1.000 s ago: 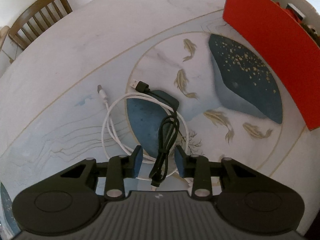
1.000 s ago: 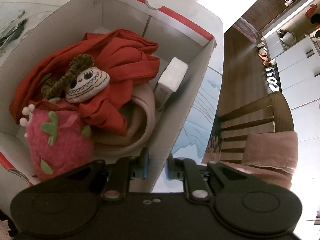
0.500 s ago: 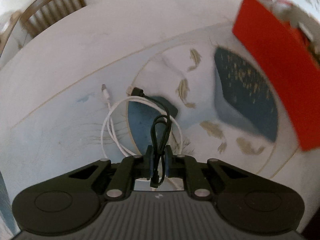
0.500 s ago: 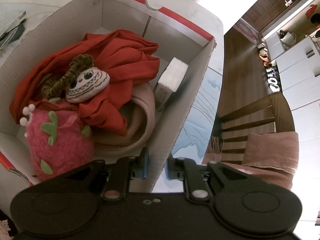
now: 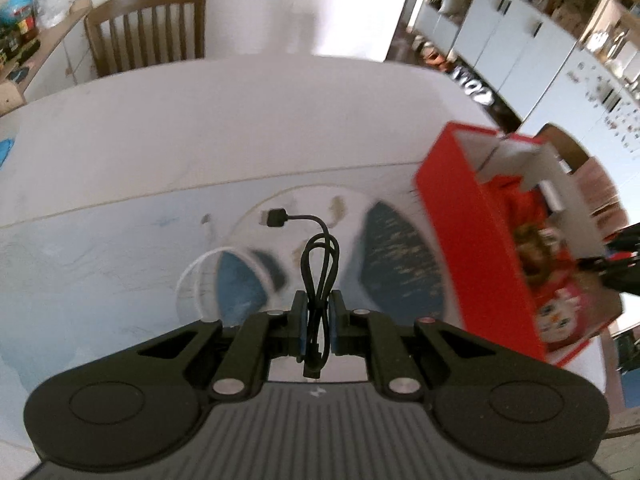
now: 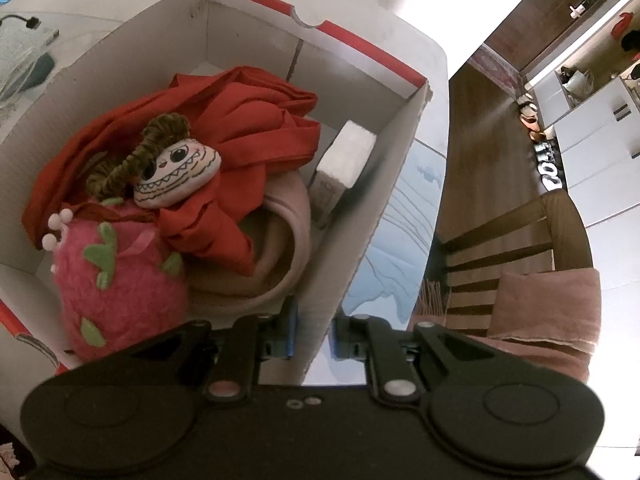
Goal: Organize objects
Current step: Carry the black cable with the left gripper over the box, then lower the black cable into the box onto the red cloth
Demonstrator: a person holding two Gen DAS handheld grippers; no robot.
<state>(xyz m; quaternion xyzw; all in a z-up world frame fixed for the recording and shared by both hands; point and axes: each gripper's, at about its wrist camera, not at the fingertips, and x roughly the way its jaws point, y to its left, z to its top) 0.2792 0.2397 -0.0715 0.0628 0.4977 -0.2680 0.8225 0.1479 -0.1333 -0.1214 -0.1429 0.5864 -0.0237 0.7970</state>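
Observation:
My left gripper (image 5: 318, 322) is shut on a coiled black USB cable (image 5: 318, 260), which hangs lifted above the table with its plug sticking out to the left. Below it a white cable (image 5: 192, 280) lies looped on the table. The red cardboard box (image 5: 472, 232) stands to the right in the left wrist view. My right gripper (image 6: 312, 336) is shut on the near wall of that box (image 6: 348, 256). Inside lie red cloth (image 6: 256, 120), a doll face (image 6: 176, 172), a pink strawberry plush (image 6: 120, 272), beige fabric (image 6: 280, 240) and a small white box (image 6: 344, 160).
The round table (image 5: 200, 128) carries a fish-and-pond print. A wooden chair (image 5: 148, 28) stands at its far side. Another wooden chair (image 6: 516, 248) with pink cloth (image 6: 548, 312) draped over it is beside the box. White cabinets (image 5: 520, 40) line the back right.
The left gripper closed on the black cable and lifted it off the table, rolling and tilting up so the box and room came into view. The right gripper kept still on the box wall.

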